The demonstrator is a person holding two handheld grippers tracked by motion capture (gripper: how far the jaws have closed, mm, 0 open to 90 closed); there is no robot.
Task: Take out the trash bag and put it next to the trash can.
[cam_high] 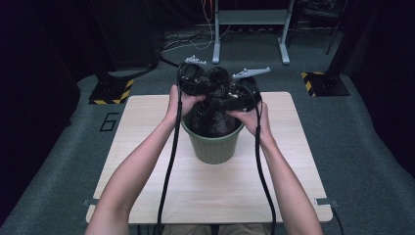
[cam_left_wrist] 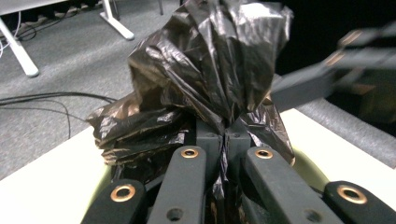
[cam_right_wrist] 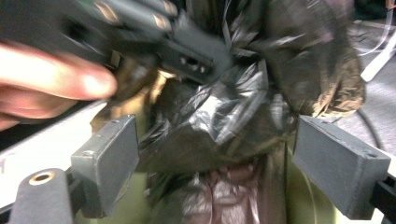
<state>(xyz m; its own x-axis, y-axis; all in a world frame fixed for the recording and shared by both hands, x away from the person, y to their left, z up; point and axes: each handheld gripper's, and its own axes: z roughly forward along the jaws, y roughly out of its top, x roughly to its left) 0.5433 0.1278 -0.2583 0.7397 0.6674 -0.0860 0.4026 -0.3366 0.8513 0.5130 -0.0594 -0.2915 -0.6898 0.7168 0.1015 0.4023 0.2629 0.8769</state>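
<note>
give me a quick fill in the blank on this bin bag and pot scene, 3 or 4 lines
1. The black bag sits inside a ____ pot.
2. The left gripper is ____ on a gathered fold of the bag.
3. The right gripper has its jaws ____, one on each side of the bag.
4. The pot stands on a light wooden ____.

Missing words: green; shut; open; table
</note>
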